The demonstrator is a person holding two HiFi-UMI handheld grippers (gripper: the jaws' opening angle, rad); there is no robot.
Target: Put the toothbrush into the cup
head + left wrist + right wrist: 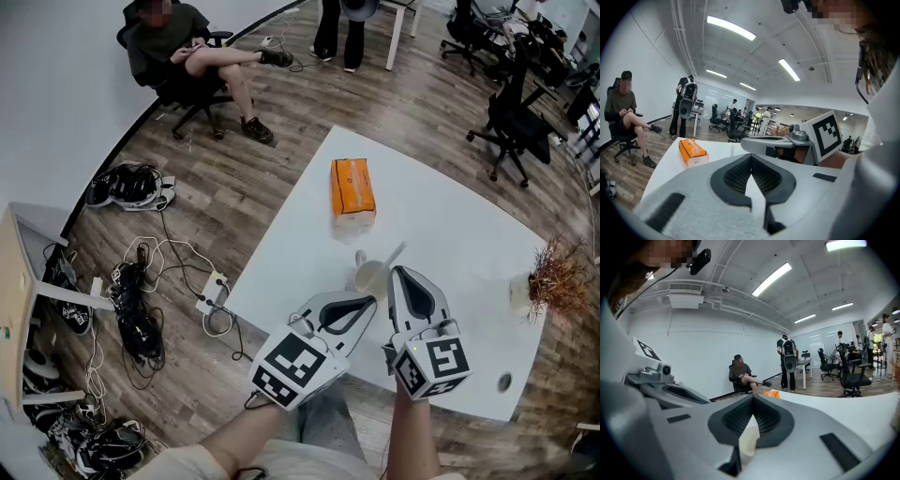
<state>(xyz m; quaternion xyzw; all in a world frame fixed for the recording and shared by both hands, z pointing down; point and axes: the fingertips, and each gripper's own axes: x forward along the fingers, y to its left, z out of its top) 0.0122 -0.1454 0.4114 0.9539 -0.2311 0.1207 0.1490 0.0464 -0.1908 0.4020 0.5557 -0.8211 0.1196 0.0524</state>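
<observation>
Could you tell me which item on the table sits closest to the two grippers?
The pale cup holding the toothbrush; the orange pack lies farther away, the dried plant off to the right.

pale cup (368,279), white toothbrush (395,254) leaning inside

Left tool (368,303) and right tool (397,273) side by side, jaws together, both empty.

Orange pack (352,186) far on the table (450,234), dried plant (557,277) at its right edge; cables (136,323) on the left floor (234,187); person (183,47) seated far left.
</observation>
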